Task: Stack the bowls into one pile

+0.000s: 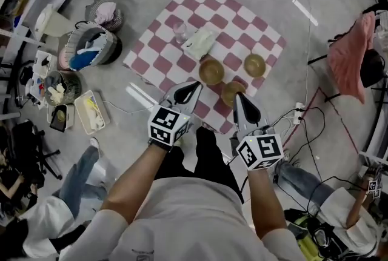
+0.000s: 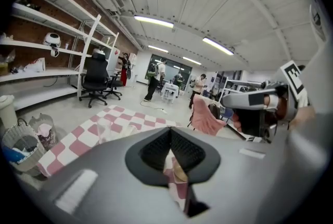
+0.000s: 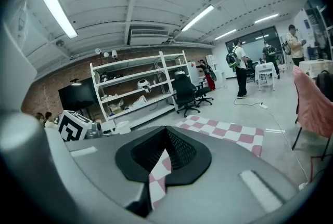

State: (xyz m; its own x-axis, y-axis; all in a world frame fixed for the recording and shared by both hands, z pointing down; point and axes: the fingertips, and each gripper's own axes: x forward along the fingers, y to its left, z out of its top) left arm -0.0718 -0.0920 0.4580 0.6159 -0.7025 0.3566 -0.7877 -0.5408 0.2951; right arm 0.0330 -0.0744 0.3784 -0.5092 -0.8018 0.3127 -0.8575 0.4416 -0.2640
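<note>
Three tan bowls stand apart on the red-and-white checked table (image 1: 163, 17): a large bowl (image 1: 211, 71) in the middle, a second bowl (image 1: 254, 64) to its right, and a third bowl (image 1: 231, 91) near the front edge. My left gripper (image 1: 196, 83) hovers just short of the large bowl, shut and holding nothing. My right gripper (image 1: 237, 95) is also shut and empty, its tip over the near rim of the front bowl. In the left gripper view the jaws of the left gripper (image 2: 170, 133) meet, and a sliver of bowl (image 2: 181, 171) shows below them. The right gripper (image 3: 166, 130) shows only checked cloth.
A clear glass (image 1: 179, 31) and a pale folded packet (image 1: 200, 42) lie at the back of the table. Baskets (image 1: 91, 45) and a tray (image 1: 91, 112) crowd the floor to the left. A pink cloth on a chair (image 1: 348, 54) and cables (image 1: 309, 132) are on the right. People sit at both lower corners.
</note>
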